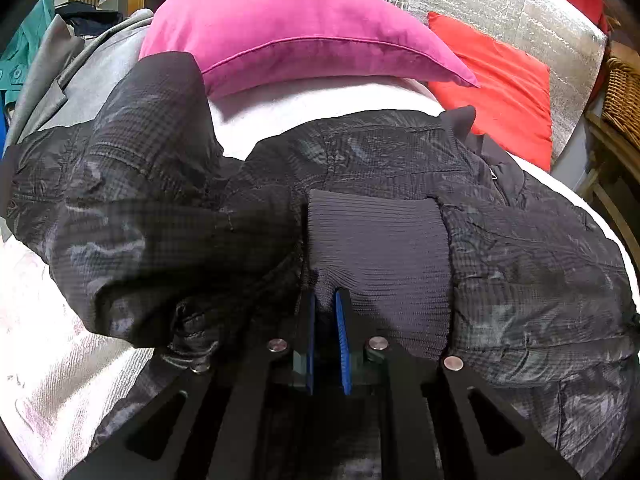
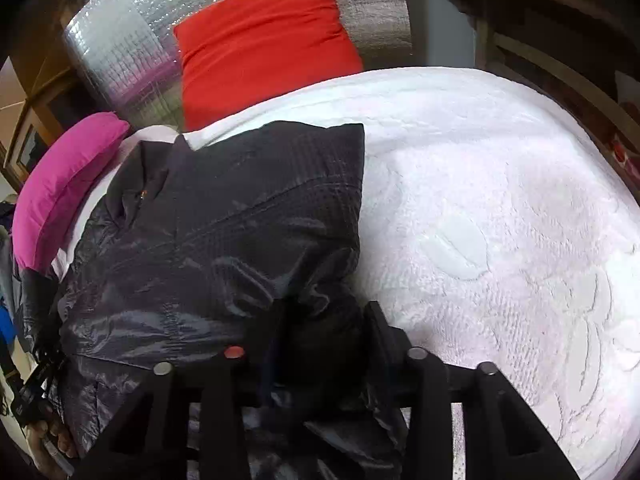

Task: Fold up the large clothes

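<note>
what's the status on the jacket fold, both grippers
Left gripper shut on ribbed cuff. Right gripper shut on black quilted jacket. Pink cushion beside it.

A black quilted jacket [image 2: 224,216] covers the left half of the bed [image 2: 500,220], leaving a broad stretch of white textured bedspread open to its right. At the head, a magenta pillow [image 1: 288,36] and a red pillow [image 2: 264,40] lean against a silver foil panel [image 2: 120,52], closing off that end. A grey garment pile [image 1: 76,80] crowds the far left side. A wicker basket [image 1: 622,96] and wooden frame [image 2: 560,76] border the right edge.
</note>
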Demonstrator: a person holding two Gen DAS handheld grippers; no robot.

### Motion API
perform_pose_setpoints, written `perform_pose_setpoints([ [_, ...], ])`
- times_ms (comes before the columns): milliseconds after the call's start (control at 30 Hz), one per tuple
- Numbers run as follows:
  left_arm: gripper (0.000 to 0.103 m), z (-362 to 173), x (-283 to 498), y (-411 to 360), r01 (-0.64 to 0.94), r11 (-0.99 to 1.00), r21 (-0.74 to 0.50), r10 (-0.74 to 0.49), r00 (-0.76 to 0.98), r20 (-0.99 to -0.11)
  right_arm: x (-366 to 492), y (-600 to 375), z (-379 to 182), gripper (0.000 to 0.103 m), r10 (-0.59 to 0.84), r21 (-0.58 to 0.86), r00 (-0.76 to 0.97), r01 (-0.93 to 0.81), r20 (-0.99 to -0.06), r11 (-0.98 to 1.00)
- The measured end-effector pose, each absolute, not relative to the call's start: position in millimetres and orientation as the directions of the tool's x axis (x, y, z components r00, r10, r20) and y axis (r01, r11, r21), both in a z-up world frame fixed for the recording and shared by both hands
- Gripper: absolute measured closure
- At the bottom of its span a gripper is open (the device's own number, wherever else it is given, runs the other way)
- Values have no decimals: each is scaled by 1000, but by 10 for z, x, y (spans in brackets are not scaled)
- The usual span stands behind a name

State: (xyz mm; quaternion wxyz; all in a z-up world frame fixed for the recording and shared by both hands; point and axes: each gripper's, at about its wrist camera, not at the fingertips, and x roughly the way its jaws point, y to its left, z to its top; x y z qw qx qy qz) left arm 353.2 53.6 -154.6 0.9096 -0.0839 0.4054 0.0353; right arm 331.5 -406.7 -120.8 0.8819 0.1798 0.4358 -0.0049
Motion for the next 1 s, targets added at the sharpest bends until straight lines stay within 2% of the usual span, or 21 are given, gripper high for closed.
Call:
perform_pose_setpoints([
  [67,91,-1547,3531,537,-132,983,-124,-4,670,-742,3317,-4200,-1139,33,155,382,665,210,-731,900],
  [200,91,-1549,3526,533,-131,984,-119,0,671,-742,3639,-4384,-1271,31,222,470,641,246,-735,848],
  [233,91,-1549,3524,534,-130,984,-119,-1,671,-742,3750,-4378,-1341,37,262,483,613,225,-745,846],
  [267,91,-1549,3525,535,-130,984,-120,-2,671,-742,3792,-4316,-1353,88,247,446,588,222,-771,867],
  [367,91,-1548,3528,514,-125,986,-109,3,671,-741,3801,-4164,-1293,86,154,341,583,226,-798,912],
  [433,91,-1546,3538,499,-123,987,-101,7,670,-742,3707,-3953,-1123,82,41,207,601,209,-798,956],
  [467,91,-1538,3539,495,-124,988,-98,10,670,-742,3644,-3923,-1066,70,12,168,612,199,-791,965],
  [500,91,-1530,3540,490,-123,988,-92,14,669,-743,3513,-3825,-953,45,-17,130,641,182,-768,975],
  [533,88,-1514,3542,484,-122,989,-83,20,665,-746,3396,-3758,-866,34,-29,115,671,170,-741,979],
  [567,73,-1493,3544,481,-125,990,-68,32,659,-751,3254,-3651,-781,28,-30,102,706,143,-707,984],
  [633,46,-1420,3531,496,-139,990,-32,66,639,-767,3058,-3469,-751,28,49,129,726,55,-686,990],
  [667,45,-1358,3489,533,-124,990,-72,24,639,-769,3074,-3424,-834,26,76,143,707,36,-704,989],
  [733,41,-1232,3356,605,-125,984,-125,-19,628,-778,3259,-3416,-1254,21,93,146,537,58,-838,988],
  [767,37,-1172,3282,643,-119,983,-141,-36,626,-779,3229,-3472,-1301,22,91,155,539,74,-837,985],
  [833,33,-1028,3075,795,-91,980,-179,-81,639,-765,3053,-3475,-1102,24,89,194,626,101,-775,976],
  [933,28,-921,2850,1114,-91,978,-189,-82,661,-746,2599,-3367,-795,21,124,263,731,78,-671,962],
  [1000,28,-902,2733,1479,-151,965,-216,-64,662,-747,2241,-3231,-736,13,166,283,765,22,-622,959],
])
